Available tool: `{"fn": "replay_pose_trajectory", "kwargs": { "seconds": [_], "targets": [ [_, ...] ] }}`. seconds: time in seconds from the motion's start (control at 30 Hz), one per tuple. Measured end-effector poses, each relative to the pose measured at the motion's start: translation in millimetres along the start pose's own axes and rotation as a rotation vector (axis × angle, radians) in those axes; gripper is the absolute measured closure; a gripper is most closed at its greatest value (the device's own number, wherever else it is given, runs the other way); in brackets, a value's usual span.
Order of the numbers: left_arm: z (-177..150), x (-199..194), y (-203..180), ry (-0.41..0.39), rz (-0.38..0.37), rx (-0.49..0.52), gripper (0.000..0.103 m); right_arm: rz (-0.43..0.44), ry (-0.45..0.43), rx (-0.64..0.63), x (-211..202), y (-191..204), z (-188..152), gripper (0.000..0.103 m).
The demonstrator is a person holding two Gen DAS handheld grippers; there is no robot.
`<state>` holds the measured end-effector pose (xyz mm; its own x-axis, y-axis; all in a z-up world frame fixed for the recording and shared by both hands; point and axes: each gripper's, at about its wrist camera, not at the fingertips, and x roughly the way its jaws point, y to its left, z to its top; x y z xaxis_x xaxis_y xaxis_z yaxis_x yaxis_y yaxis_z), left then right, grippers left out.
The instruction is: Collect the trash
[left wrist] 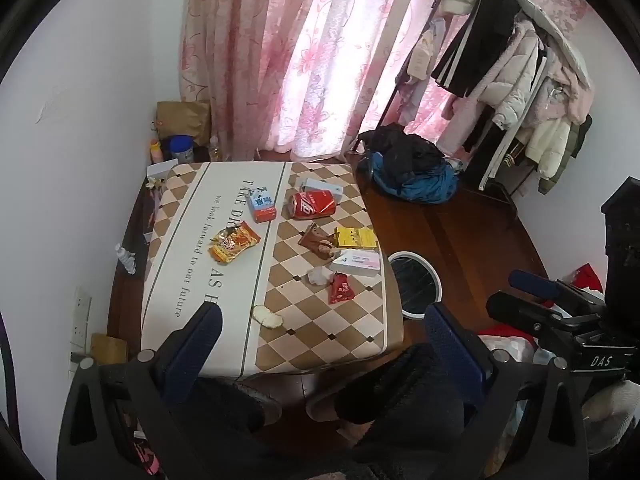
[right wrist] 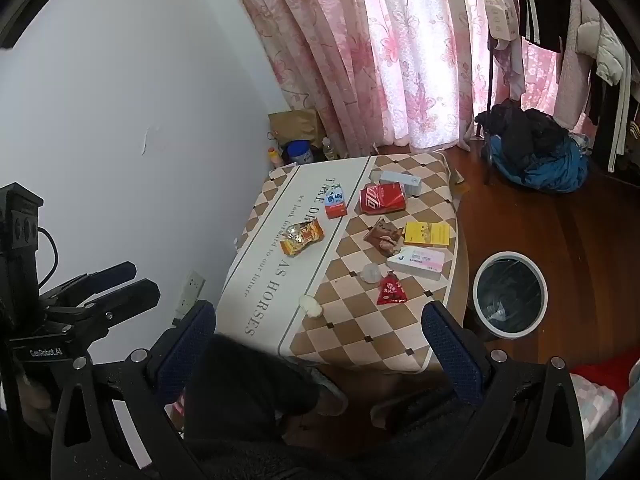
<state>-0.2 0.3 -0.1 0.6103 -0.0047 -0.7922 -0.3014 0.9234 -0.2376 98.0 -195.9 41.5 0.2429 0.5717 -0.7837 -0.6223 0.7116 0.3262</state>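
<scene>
Collecting seems not yet begun: both the left claw point(left wrist: 322, 332) and right claw point(right wrist: 320, 330) hang wide open, empty, short of the bench point(right wrist: 352, 344); wrappers, boxes and a red can point(right wrist: 382, 198) lie there; next, probably reaching to one piece, then the bin point(right wrist: 510, 294) just beside.

Domestic room, likely a bedroom or living corner of a home. Pink floral curtains point(left wrist: 304, 52) over a bright window; garment rack point(left wrist: 516, 80) hung with padded coats against the white wall; heap of dark and blue clothing point(left wrist: 412, 168) dropped on polished wooden floor point(left wrist: 460, 232). Low table under a checked, lettered cloth point(right wrist: 352, 320), littered with snack wrappers, a cola can point(right wrist: 382, 198) and small cartons. White-rimmed waste bin point(right wrist: 510, 294) with black liner beside it. Wall socket point(right wrist: 190, 292) low on the wall; paper bag point(left wrist: 184, 120) and bottles in the corner.
</scene>
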Motion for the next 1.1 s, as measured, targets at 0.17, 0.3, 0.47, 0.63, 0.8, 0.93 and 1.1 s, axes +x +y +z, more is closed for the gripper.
{"fn": "replay_pose_trajectory", "kwargs": {
  "seconds": [0.17,0.3,0.47,0.63,0.8,0.93,1.1],
  "targets": [
    [1,-5,-9,0.003,-0.007,-0.009,0.0,-0.012,0.002,-0.003,1,0,0,0.0],
    [5,0,-12,0.003,-0.01,-0.008,0.0,-0.012,0.004,-0.001,1,1,0,0.0],
    [3,-2,-1,-0.009,-0.03,-0.008,0.0,-0.007,0.006,0.004,2,2,3,0.0],
    [3,-3,3,-0.011,-0.04,-0.014,0.0,-0.002,0.006,0.003,4,4,1,0.0],
    [4,-5,5,-0.012,-0.077,-0.025,0.0,0.003,0.01,0.001,4,9,0,0.0],
    [3,-6,5,-0.017,-0.091,-0.03,0.0,0.006,0.01,-0.003,3,9,0,0.0],
    [1,-6,6,-0.021,-0.099,-0.029,0.0,0.01,0.004,-0.002,3,9,0,0.0]
  ]
}}
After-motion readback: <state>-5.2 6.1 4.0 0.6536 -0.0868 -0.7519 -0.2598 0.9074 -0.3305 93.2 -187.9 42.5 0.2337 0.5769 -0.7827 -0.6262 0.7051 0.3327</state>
